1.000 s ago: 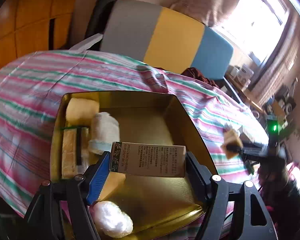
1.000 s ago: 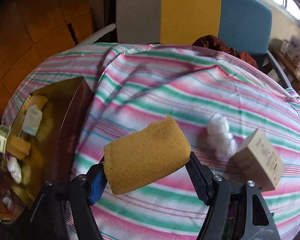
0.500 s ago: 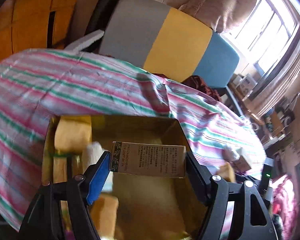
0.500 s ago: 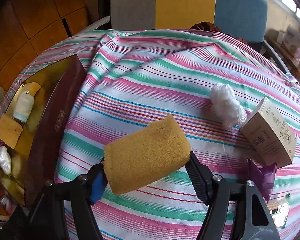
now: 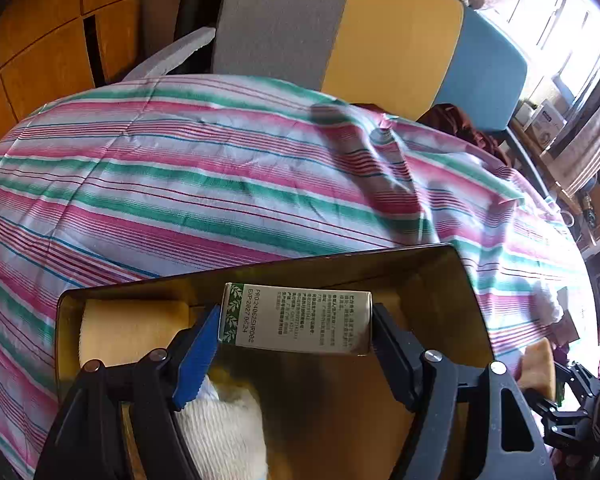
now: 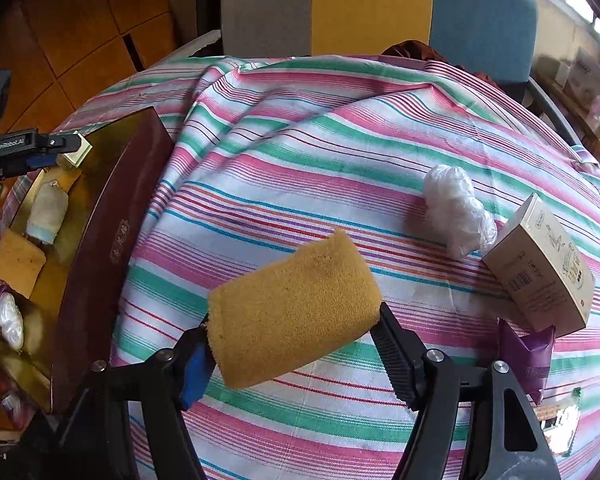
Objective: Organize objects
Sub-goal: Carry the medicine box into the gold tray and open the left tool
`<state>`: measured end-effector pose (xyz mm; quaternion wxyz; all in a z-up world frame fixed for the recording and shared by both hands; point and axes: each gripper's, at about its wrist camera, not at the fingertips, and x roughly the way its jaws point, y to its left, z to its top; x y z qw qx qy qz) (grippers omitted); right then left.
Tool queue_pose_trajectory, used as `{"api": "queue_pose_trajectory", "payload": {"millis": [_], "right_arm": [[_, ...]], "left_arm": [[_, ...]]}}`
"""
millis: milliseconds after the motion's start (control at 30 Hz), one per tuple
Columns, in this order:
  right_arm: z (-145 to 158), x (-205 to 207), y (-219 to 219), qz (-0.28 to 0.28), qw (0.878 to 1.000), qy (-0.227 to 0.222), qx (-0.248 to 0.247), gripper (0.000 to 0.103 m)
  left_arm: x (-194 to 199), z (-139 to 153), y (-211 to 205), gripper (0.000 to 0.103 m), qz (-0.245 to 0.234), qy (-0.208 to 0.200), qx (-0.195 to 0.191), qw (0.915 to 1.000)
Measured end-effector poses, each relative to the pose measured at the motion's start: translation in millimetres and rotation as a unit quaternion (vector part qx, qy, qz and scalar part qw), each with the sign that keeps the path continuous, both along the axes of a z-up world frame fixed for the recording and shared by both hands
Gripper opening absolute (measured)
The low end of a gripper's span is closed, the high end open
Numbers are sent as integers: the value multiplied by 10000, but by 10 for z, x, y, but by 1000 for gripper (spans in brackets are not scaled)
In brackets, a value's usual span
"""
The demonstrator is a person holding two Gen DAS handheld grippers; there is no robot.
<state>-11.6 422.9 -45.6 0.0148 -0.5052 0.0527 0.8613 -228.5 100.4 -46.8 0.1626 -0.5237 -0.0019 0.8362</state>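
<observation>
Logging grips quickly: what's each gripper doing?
Left gripper: shut on small printed cardboard box.
Right gripper: shut on yellow-brown sponge block.

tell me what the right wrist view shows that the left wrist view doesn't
Only the right wrist view: a crumpled white plastic bag, a beige cardboard carton and a purple packet on the cloth. Only the left wrist view: the printed expiry label on the small green-and-white box in the left gripper. Both show the gold-lined tin box, the striped tablecloth and the yellow sponge in the right gripper.
</observation>
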Motion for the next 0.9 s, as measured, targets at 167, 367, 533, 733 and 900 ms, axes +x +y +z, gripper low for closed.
{"api": "queue_pose_trajectory", "payload": {"millis": [167, 367, 533, 733, 900], "right_arm": [[1, -5, -3, -1, 10000, -2, -1, 73], [-1, -6, 0, -3, 10000, -3, -1, 73], [-5, -9, -4, -2, 10000, -6, 4, 73], [-21, 3, -12, 1, 10000, 6, 27, 73], [-32, -2, -25, 32, 10000, 5, 83, 73]], "left_arm": [[-115, -164, 11, 75, 79, -138, -156, 9998], [-148, -145, 14, 76, 148, -122, -370, 9991], [-109, -34, -12, 83, 81, 92, -420, 9990], [248, 333, -27, 83, 38, 887, -479, 9949], [1006, 737, -88, 83, -74, 1767, -161, 9841]]}}
